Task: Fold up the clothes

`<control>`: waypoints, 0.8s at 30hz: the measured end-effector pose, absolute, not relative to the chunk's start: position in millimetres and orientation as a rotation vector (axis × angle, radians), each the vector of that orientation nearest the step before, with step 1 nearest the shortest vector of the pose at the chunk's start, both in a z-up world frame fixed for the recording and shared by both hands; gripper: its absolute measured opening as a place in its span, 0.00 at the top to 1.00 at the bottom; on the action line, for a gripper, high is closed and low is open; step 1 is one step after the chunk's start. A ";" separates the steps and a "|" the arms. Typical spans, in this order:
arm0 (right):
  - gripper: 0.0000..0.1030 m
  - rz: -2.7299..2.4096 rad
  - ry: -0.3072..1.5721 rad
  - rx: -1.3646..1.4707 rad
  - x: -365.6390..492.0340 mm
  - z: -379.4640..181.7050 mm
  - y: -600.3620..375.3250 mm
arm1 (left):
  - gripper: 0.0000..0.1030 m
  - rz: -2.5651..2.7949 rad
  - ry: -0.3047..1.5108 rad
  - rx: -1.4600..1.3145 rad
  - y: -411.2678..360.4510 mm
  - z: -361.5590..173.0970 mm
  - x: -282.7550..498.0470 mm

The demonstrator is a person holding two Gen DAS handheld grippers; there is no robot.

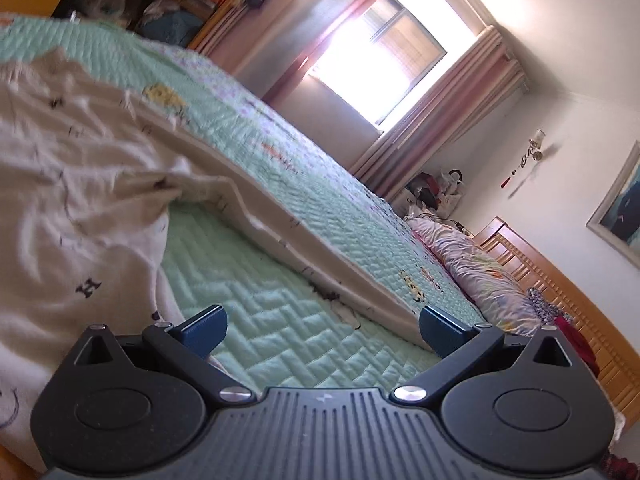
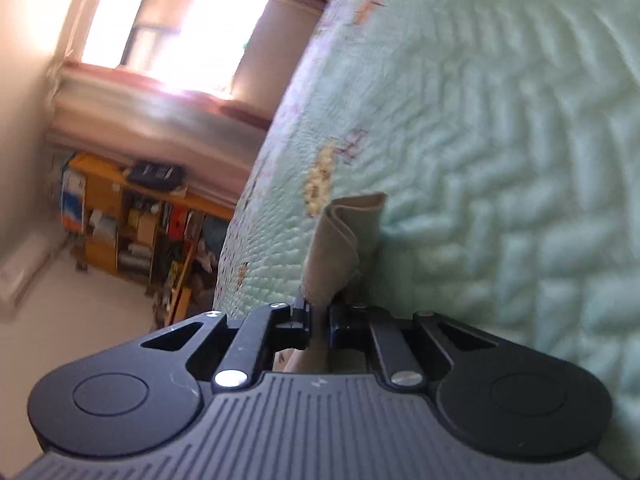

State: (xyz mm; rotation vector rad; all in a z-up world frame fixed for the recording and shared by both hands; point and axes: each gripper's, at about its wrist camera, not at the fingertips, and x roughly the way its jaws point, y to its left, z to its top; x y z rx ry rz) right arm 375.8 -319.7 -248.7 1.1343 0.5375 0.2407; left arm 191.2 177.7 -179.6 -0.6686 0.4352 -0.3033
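A cream garment (image 1: 80, 184) with small dark letters lies spread and rumpled on the green quilted bed (image 1: 280, 332), filling the left of the left wrist view. One long edge or sleeve of it (image 1: 304, 248) runs toward the lower right. My left gripper (image 1: 320, 328) hovers low over the quilt with its blue pads wide apart, nothing between them. In the right wrist view my right gripper (image 2: 319, 314) is shut on a beige fold of the garment (image 2: 340, 240), which sticks up bunched from between the jaws over the bed (image 2: 500, 160).
A wooden headboard (image 1: 560, 288) and flowered pillows (image 1: 472, 264) lie at the right of the bed. A bright window with pink curtains (image 1: 384, 52) stands beyond. Orange shelves (image 2: 132, 220) full of items line the far wall, with bare floor (image 2: 80, 300) beside the bed.
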 end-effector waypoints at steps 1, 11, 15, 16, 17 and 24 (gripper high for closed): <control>0.91 0.251 0.521 1.124 378.8 -245.4 -320.8 | 0.01 -0.307 0.435 -0.674 178.1 -181.0 192.3; 0.91 0.367 0.286 0.970 409.6 -162.4 -337.2 | 0.01 -0.326 0.436 -0.678 177.4 -186.2 197.2; 0.88 0.178 0.454 0.756 436.3 -160.0 -344.4 | 0.01 -0.323 0.441 -0.667 175.5 -186.3 198.6; 0.82 0.122 0.530 0.753 443.5 -174.2 -350.0 | 0.01 -0.325 0.441 -0.668 175.6 -186.2 198.7; 0.80 0.086 0.598 0.801 449.7 -191.4 -357.4 | 0.01 -0.326 0.441 -0.669 175.7 -186.2 198.9; 0.71 0.107 0.540 1.081 413.4 -242.4 -398.5 | 0.01 -0.344 0.434 -0.693 179.7 -188.2 200.4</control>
